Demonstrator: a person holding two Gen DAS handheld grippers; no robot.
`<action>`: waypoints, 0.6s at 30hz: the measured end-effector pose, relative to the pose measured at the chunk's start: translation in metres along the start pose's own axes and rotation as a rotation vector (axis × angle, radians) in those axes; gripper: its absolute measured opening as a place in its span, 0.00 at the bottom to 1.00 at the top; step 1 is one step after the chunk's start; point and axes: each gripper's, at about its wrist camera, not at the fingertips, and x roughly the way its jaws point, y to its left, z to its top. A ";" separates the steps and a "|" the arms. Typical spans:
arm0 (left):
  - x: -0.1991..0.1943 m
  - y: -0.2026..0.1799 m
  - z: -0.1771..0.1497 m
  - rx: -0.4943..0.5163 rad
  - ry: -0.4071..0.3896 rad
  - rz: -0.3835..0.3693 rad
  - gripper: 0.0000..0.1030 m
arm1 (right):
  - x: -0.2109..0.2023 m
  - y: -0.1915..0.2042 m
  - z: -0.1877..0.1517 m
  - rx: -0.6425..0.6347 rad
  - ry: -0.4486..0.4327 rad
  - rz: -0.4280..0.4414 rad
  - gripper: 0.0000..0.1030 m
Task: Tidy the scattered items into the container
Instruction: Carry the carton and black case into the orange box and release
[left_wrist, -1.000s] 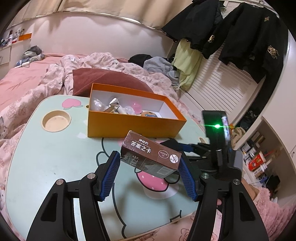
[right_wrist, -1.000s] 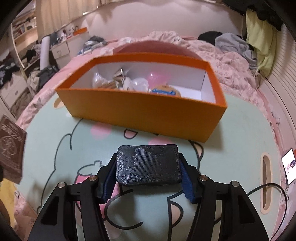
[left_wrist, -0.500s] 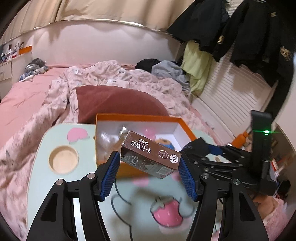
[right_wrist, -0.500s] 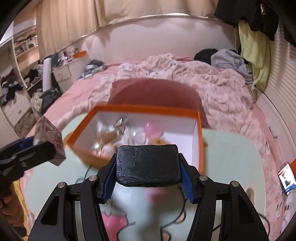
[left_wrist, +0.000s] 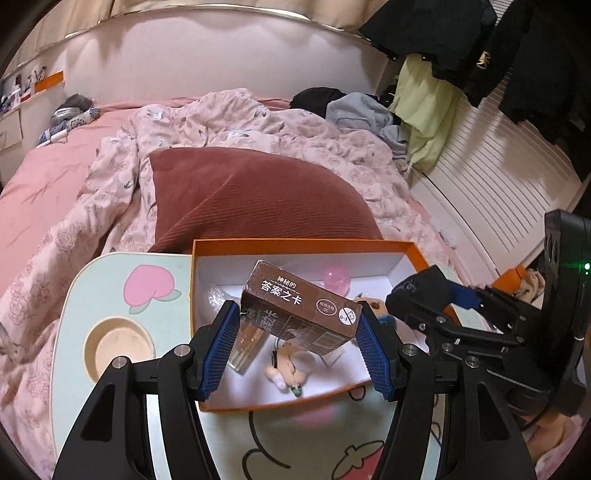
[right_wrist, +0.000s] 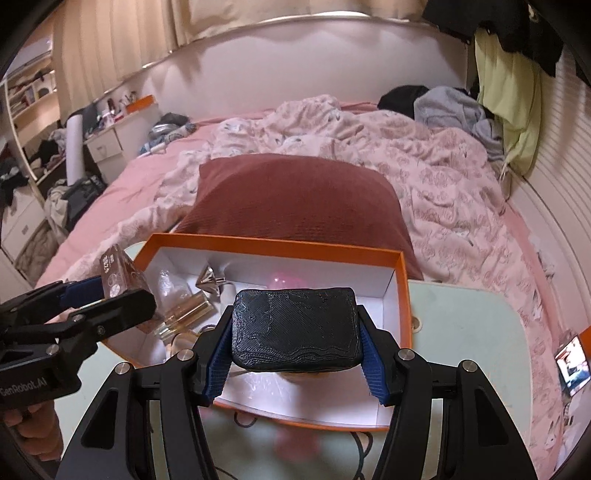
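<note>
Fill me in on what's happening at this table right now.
A person is tidying loose items into an orange box on a small lap table set on a bed. The left gripper clamps a brown card box and the right gripper clamps a black textured block; both are held over the box. Inside already lie a glass bottle, a pink ball and a small plush toy.

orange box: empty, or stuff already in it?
Not empty. The orange box already holds a pink ball, a clear bottle and a small plush figure; it has no lid on.
</note>
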 end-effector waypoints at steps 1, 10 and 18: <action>0.002 0.001 0.001 -0.004 0.004 0.001 0.62 | 0.001 -0.002 0.000 0.007 0.003 0.001 0.58; 0.023 0.007 0.008 -0.048 0.056 -0.004 0.62 | 0.014 -0.012 0.005 0.078 0.033 0.008 0.58; 0.040 0.008 0.009 -0.091 0.141 -0.020 0.62 | 0.019 -0.010 0.011 0.085 0.042 0.029 0.60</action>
